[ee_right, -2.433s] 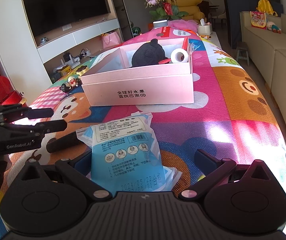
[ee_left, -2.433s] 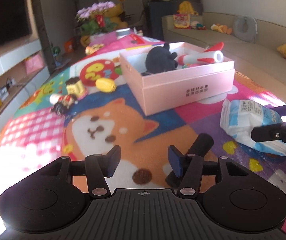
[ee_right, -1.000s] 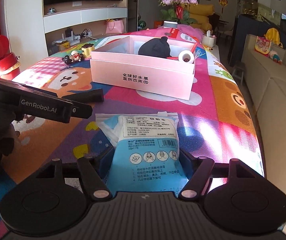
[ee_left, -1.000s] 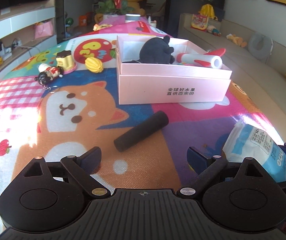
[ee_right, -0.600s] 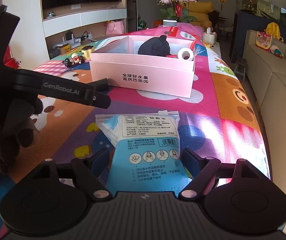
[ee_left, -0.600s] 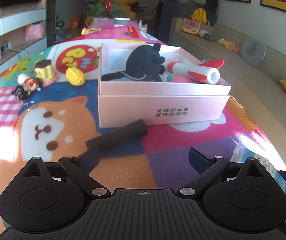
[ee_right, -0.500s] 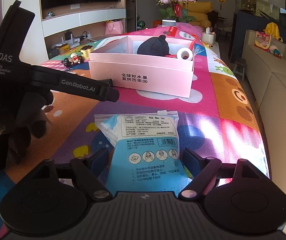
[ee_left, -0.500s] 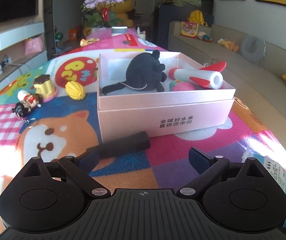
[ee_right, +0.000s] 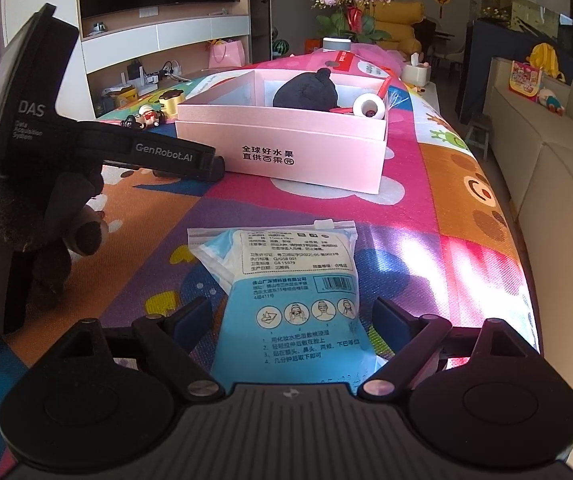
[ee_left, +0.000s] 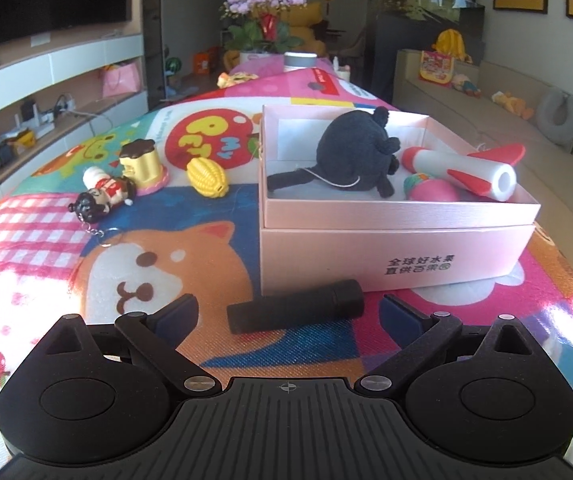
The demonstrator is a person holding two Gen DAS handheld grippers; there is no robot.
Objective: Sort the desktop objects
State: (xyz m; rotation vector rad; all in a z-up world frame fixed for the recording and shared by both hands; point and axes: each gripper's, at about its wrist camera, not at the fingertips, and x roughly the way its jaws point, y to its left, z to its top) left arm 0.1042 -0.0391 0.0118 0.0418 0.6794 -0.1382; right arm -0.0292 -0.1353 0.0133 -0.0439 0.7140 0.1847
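Black cylinder point(ee_left: 295, 311) lying flat on the patterned surface point(ee_left: 214, 240), just in front of the pink box point(ee_left: 398, 248), long axis crosswise with its right end tipped slightly toward the box. Left gripper point(ee_left: 288, 314) spread wide, fingers point(ee_left: 176, 314) flanking the cylinder's two ends, holding nothing. Right gripper point(ee_right: 292, 318) also wide open, straddling the near end of the blue mask packet point(ee_right: 286, 296), packet lengthwise pointing away toward the box.
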